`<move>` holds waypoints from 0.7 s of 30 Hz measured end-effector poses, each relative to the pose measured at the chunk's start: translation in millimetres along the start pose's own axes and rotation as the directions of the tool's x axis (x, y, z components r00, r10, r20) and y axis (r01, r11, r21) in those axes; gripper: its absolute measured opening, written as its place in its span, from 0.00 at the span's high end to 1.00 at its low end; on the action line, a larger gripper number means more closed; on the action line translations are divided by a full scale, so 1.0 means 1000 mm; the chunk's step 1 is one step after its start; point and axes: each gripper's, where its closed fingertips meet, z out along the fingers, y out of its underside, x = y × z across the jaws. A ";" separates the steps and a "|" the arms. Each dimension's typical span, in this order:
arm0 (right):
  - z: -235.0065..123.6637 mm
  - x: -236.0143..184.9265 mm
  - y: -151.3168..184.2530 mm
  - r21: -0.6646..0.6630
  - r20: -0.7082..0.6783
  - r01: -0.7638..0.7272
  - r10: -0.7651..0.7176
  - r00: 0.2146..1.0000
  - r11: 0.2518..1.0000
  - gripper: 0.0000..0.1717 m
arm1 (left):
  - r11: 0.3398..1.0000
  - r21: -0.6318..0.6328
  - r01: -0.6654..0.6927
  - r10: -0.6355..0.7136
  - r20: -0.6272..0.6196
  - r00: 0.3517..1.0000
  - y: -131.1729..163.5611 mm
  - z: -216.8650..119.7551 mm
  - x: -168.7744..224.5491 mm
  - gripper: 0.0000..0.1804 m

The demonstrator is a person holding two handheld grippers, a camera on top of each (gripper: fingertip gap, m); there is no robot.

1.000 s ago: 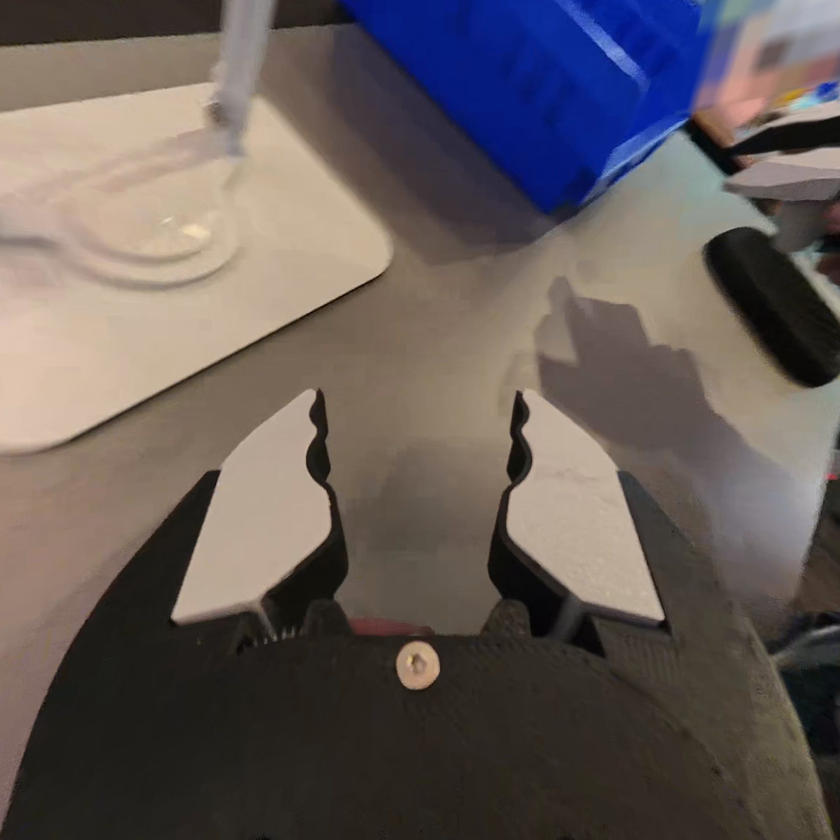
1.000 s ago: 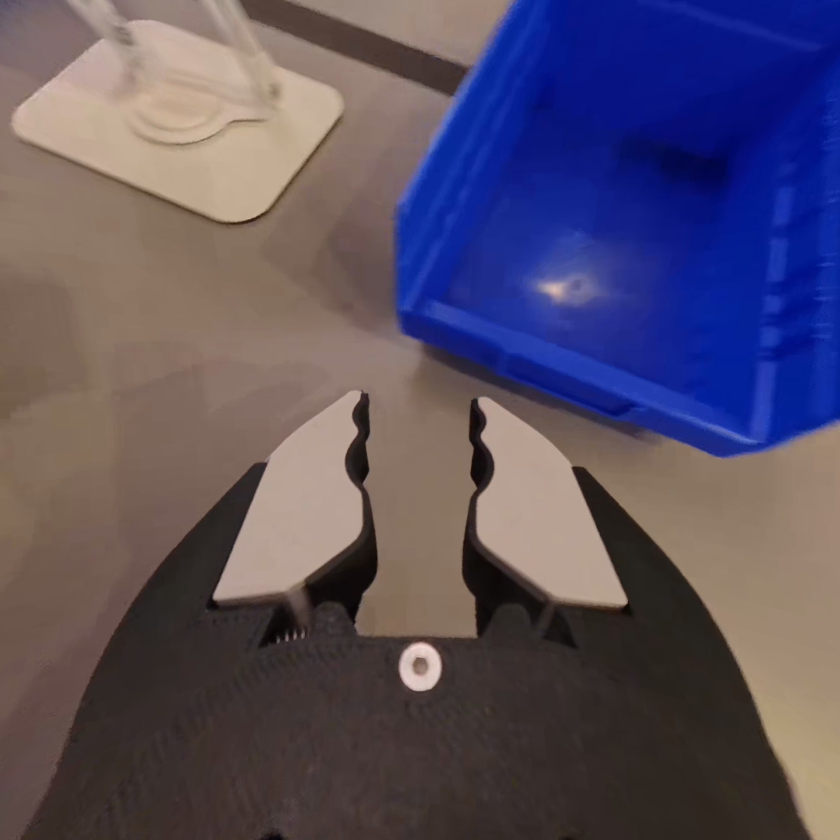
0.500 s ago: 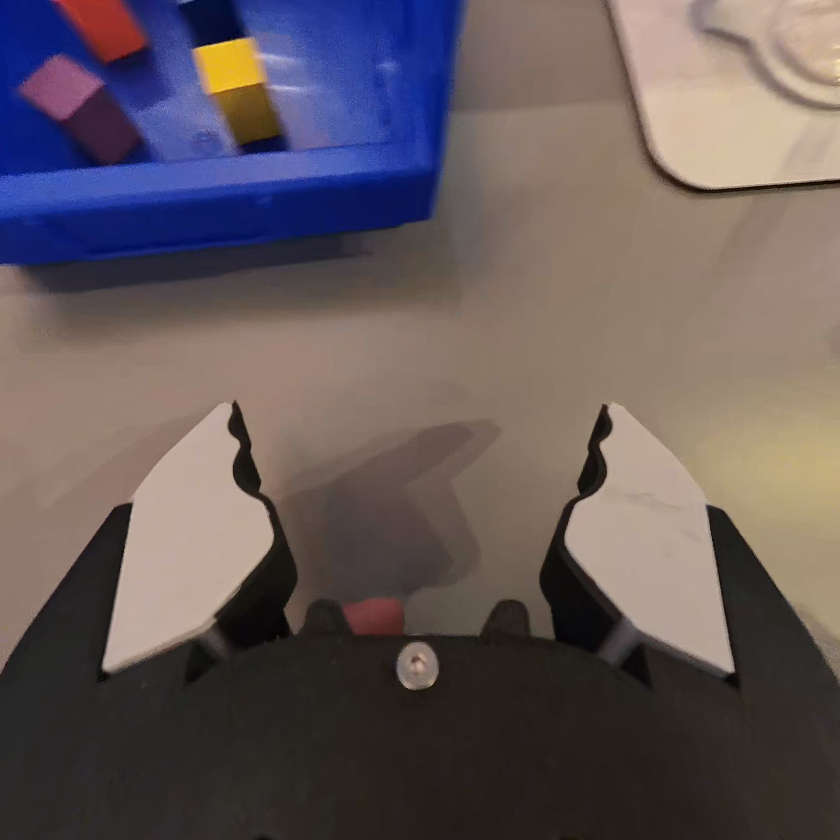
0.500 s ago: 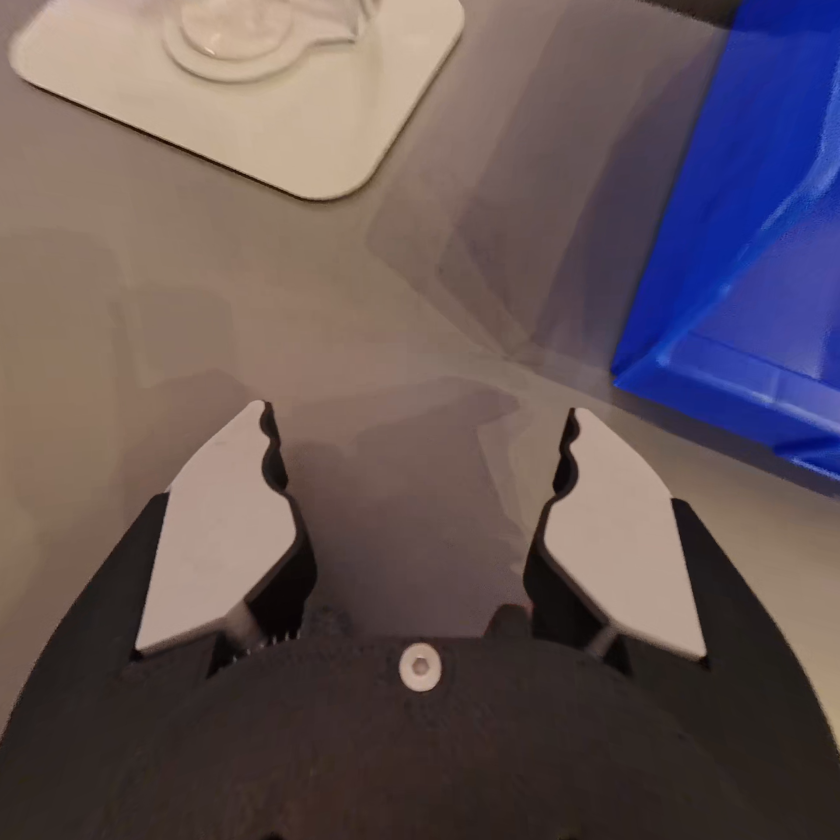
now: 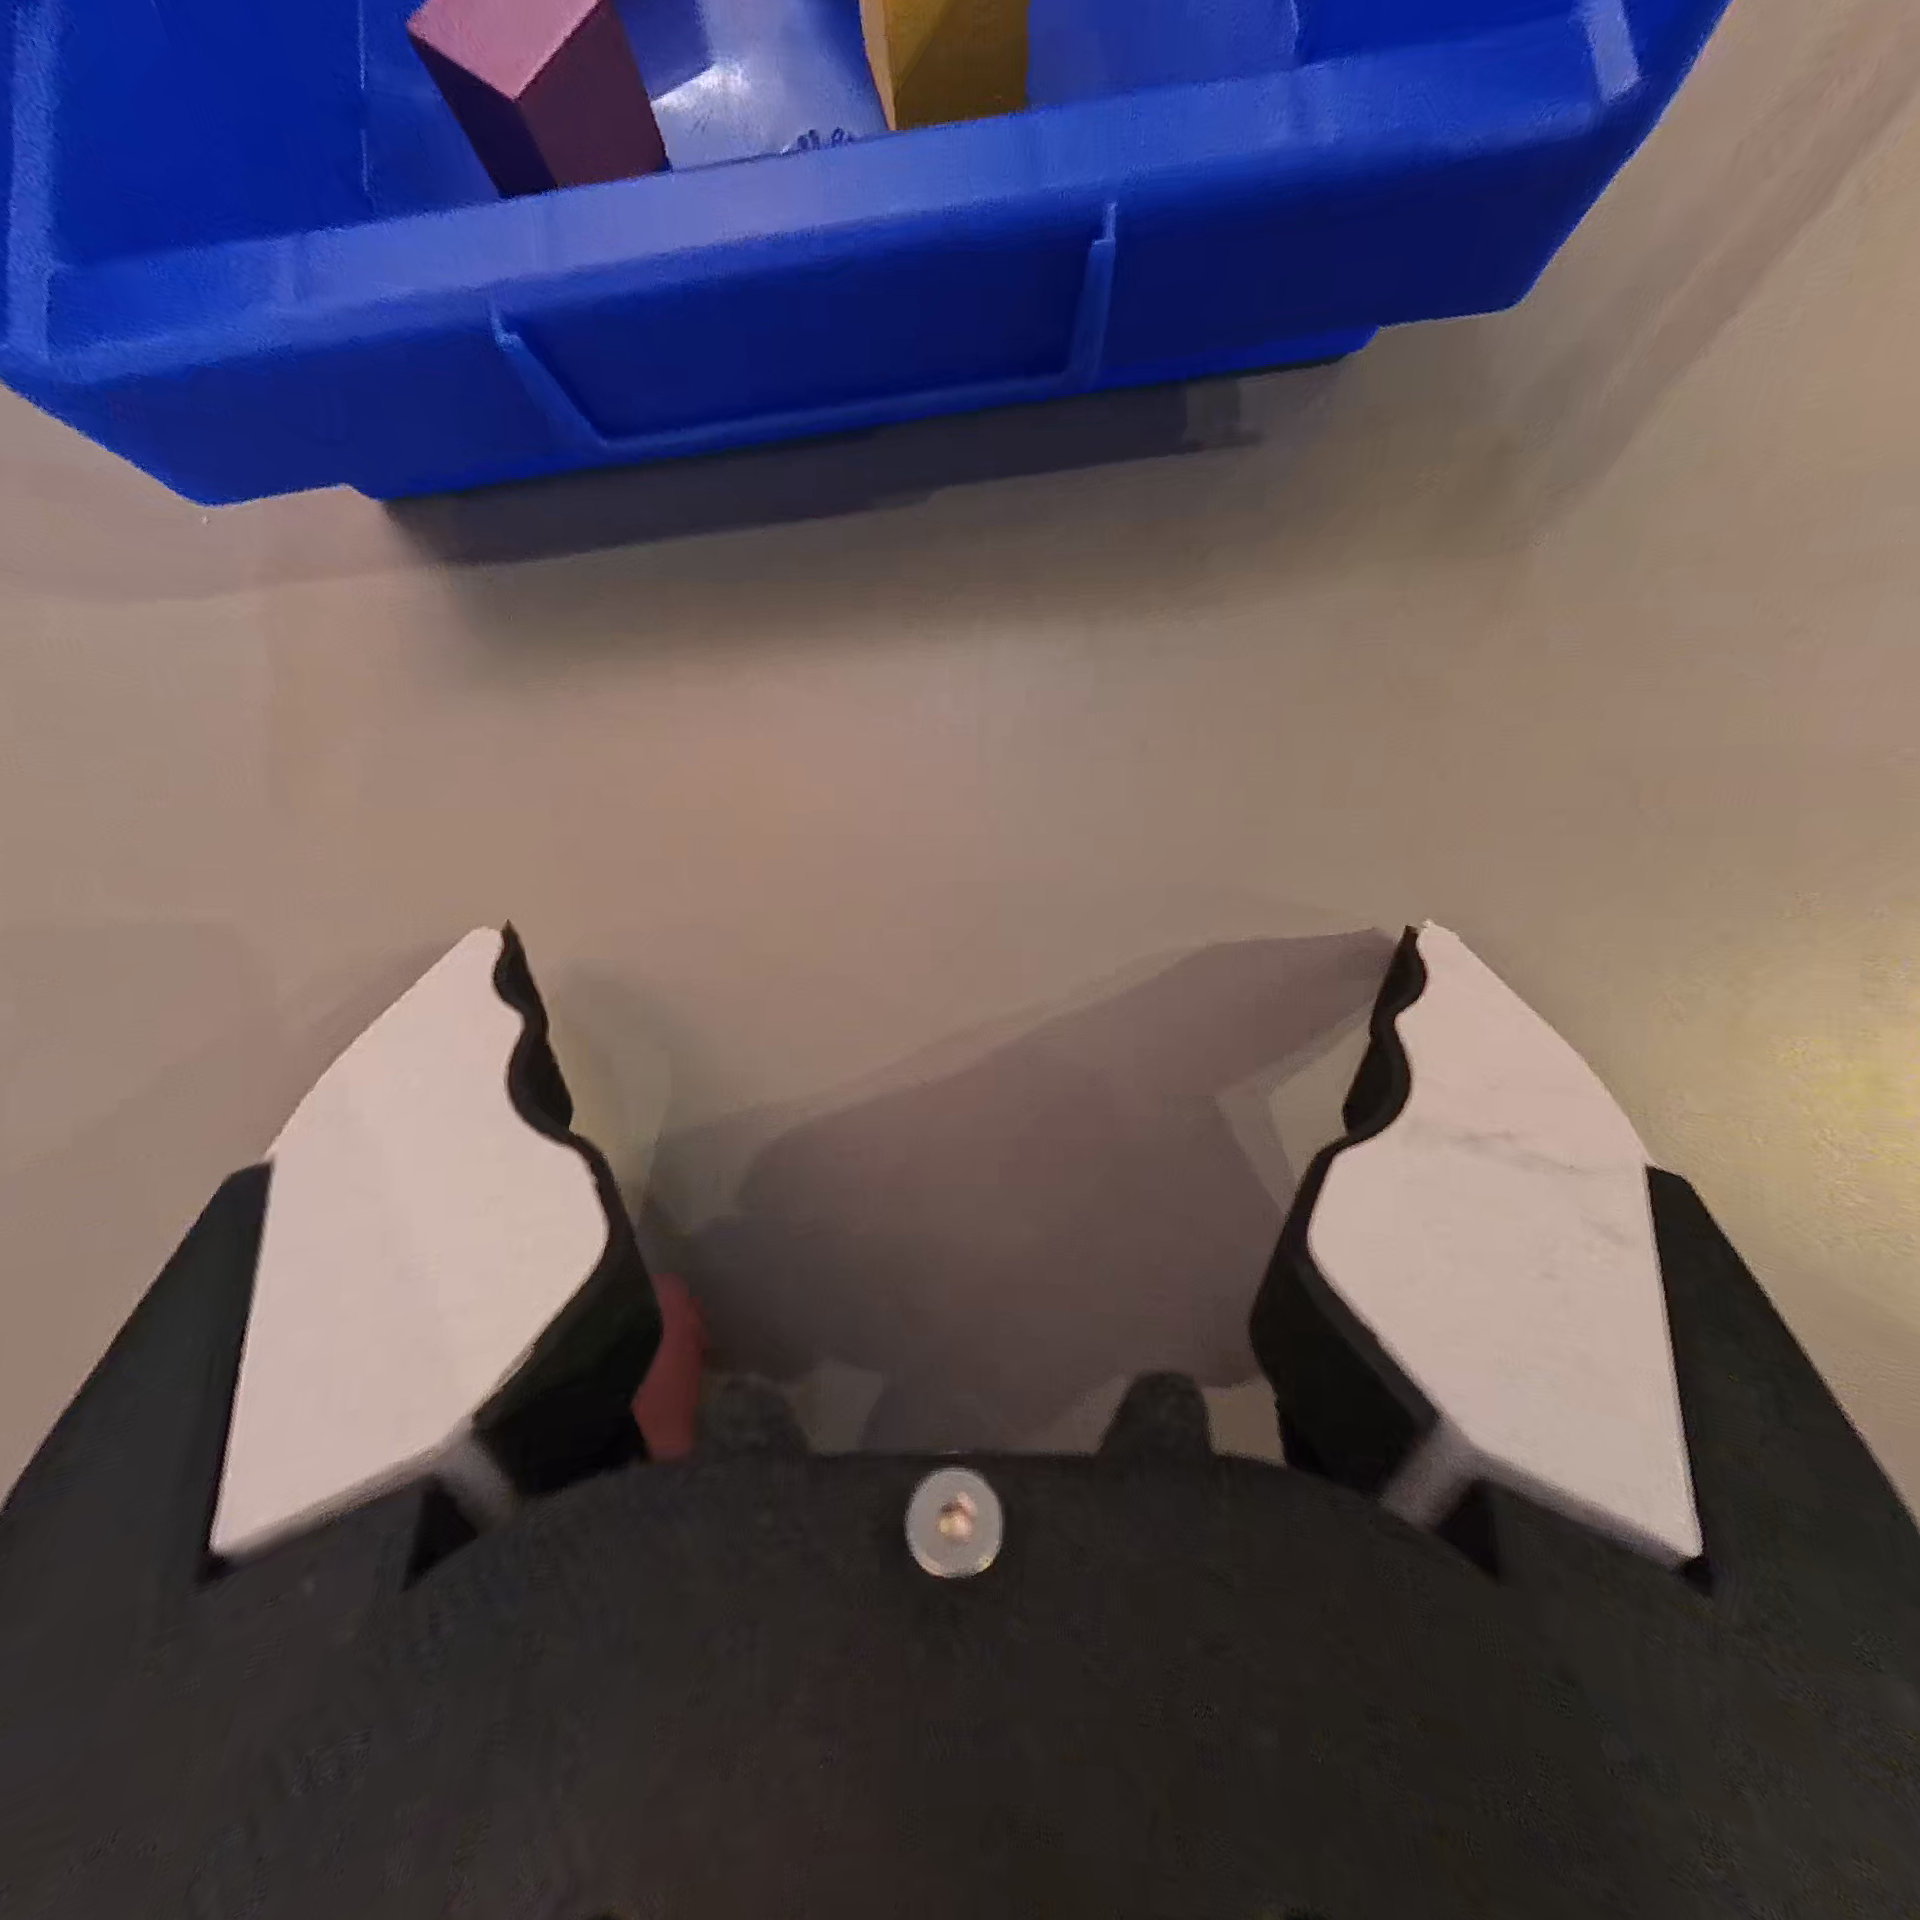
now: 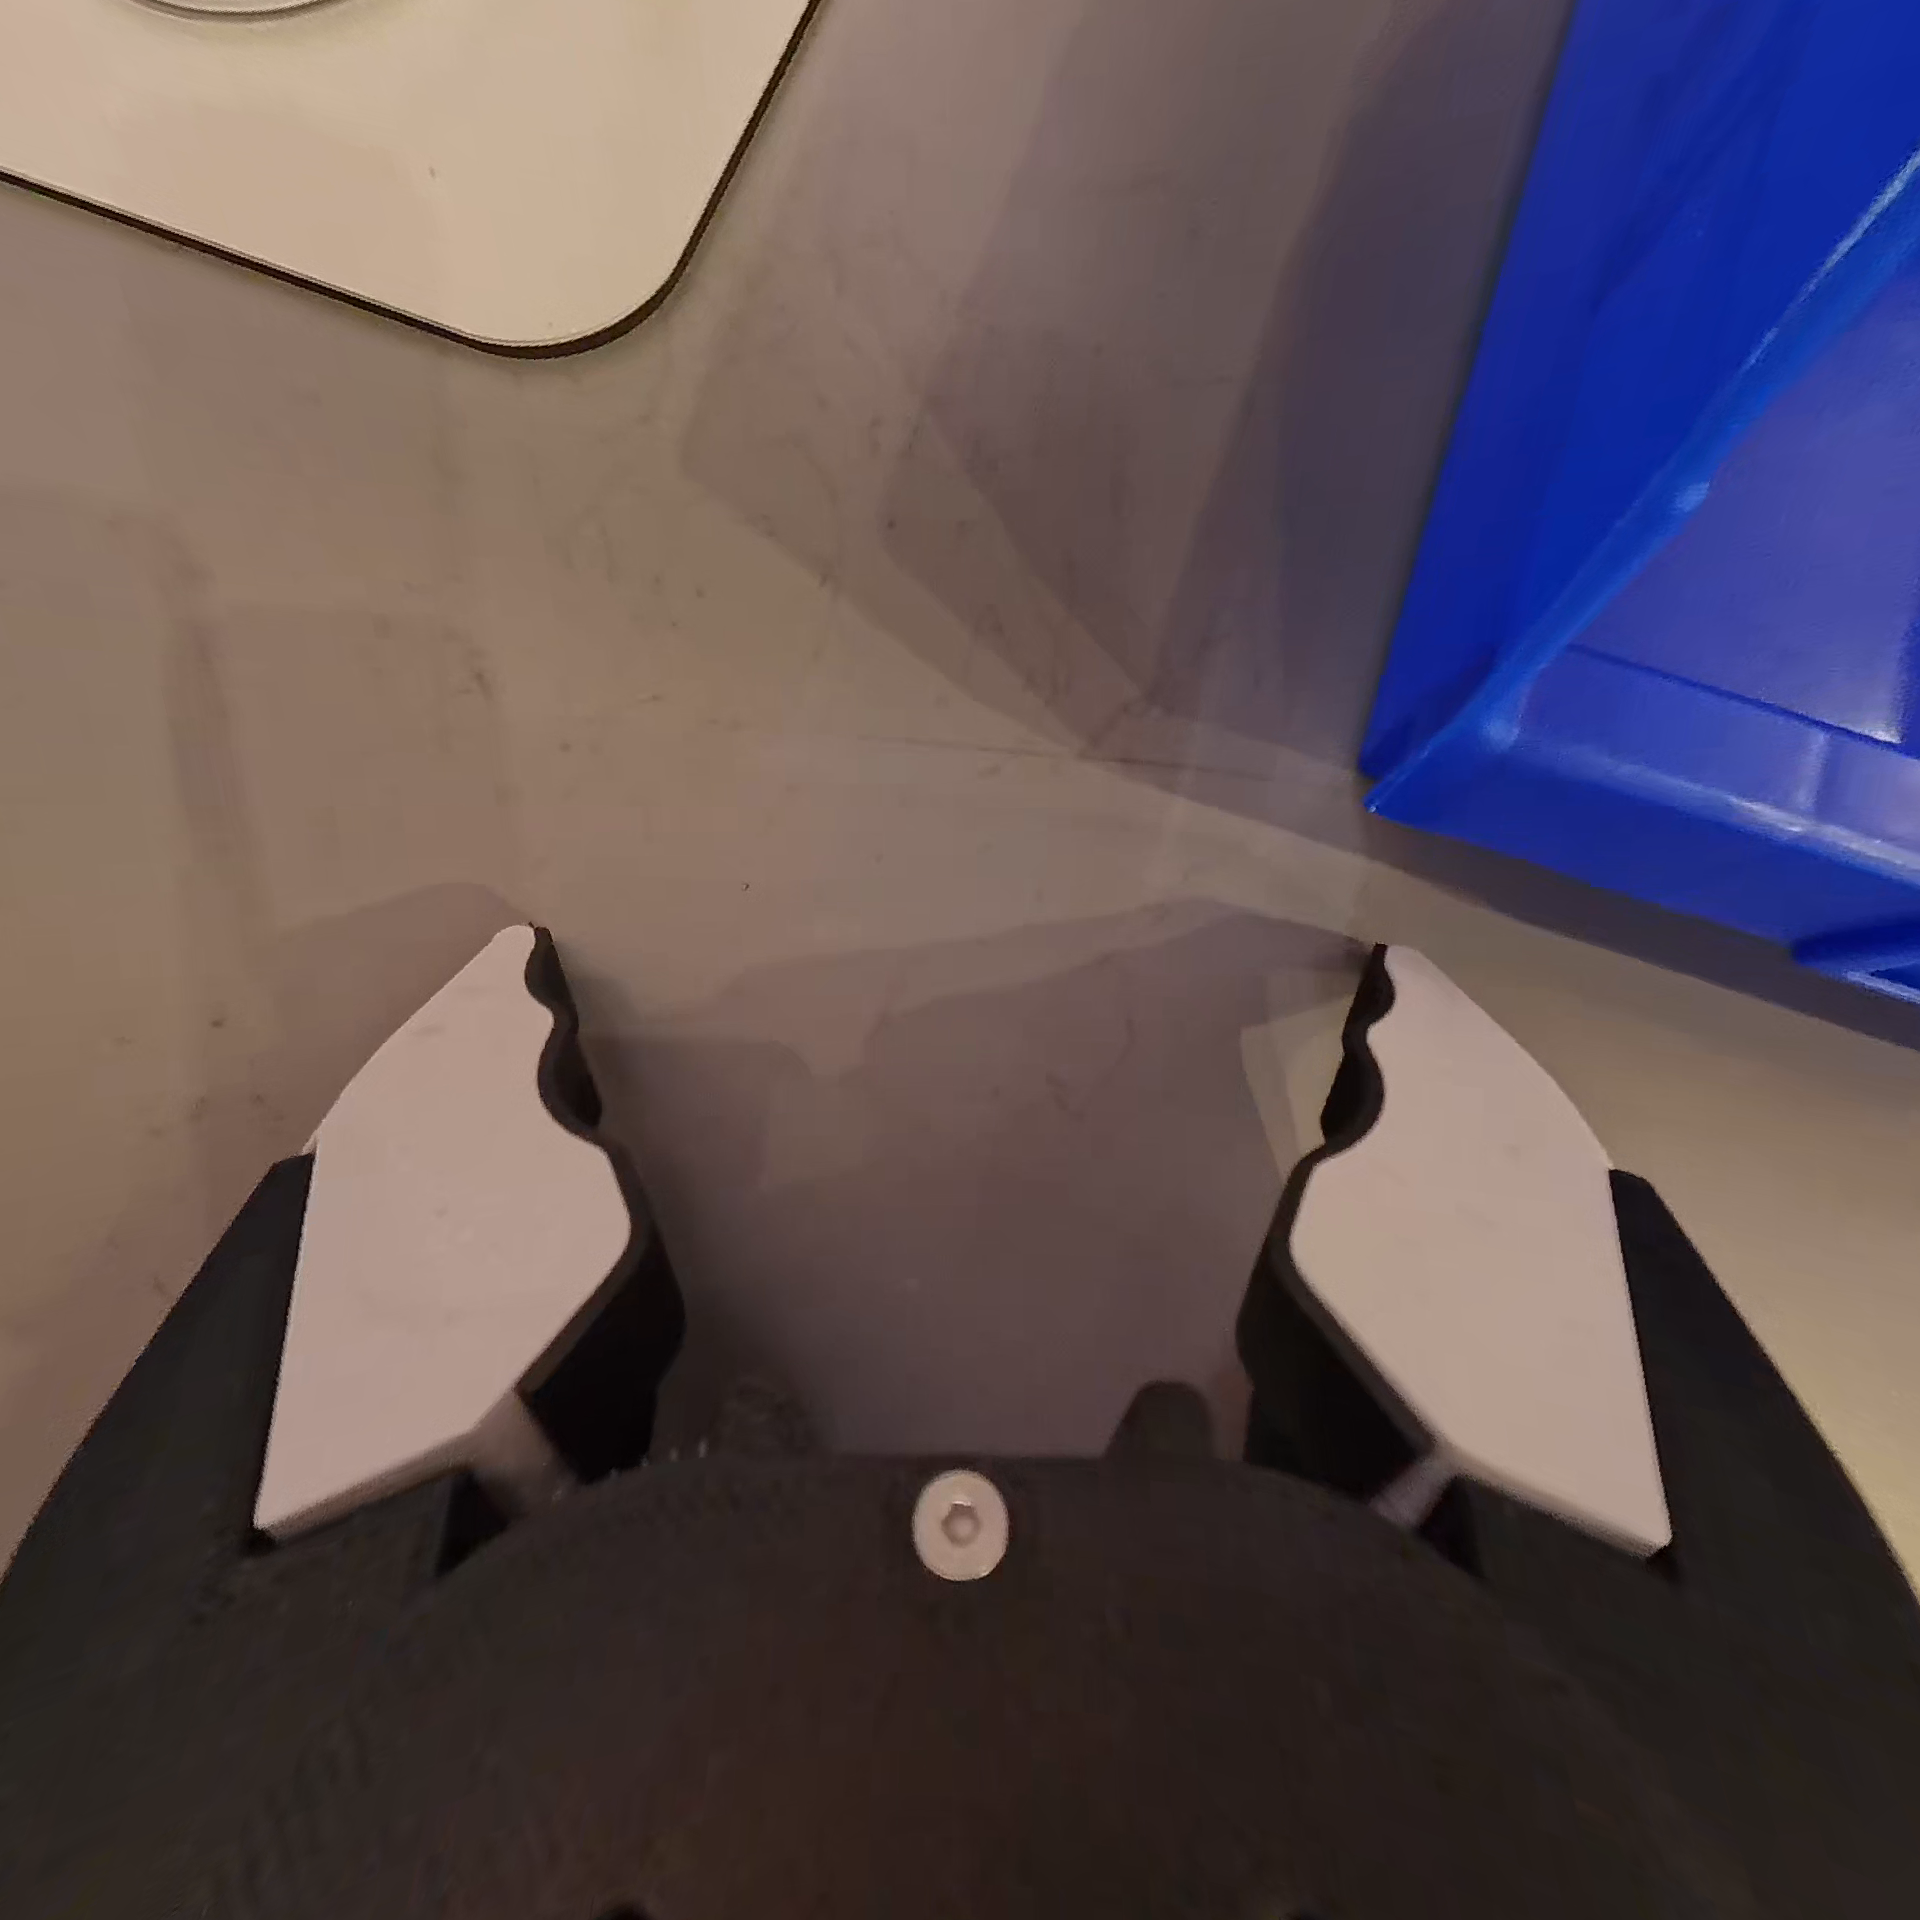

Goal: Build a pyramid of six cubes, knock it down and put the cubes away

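In the left wrist view a blue bin stands at the top, with a purple cube and a yellow cube inside it. My left gripper is wide open over bare table, short of the bin's front wall, with nothing between the pads. A small reddish thing shows low beside the left finger's base; I cannot tell what it is. In the right wrist view my right gripper is wide open over bare table. The blue bin lies to its upper right.
A white flat base plate with a clear fitting on it lies on the grey table at the upper left of the right wrist view. Shadows of the grippers fall on the table between the fingers. Between my left fingertips and the purple cube there is roughly 15 centimeters.
Both grippers have opened wide with nothing between the pads. The left view has swung from the base plate to face the bin and moved closer. The right gripper has shifted left of the bin.
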 end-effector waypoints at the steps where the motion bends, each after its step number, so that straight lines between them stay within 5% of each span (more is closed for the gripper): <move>1: 0.000 0.000 0.000 0.000 0.000 0.000 0.000 1.000 1.000 0.20 | 1.000 0.002 -0.005 0.005 -0.007 1.000 0.000 0.000 0.001 0.21; 7: 0.000 0.000 0.000 0.000 -0.003 0.001 -0.001 1.000 1.000 0.20 | 0.999 0.015 -0.032 0.033 -0.073 0.997 -0.004 0.000 0.012 0.33; 21: 0.000 -0.002 -0.001 0.008 0.001 0.010 -0.010 1.000 1.000 0.23 | 1.000 0.002 -0.012 0.012 -0.081 0.997 -0.002 0.001 0.010 0.31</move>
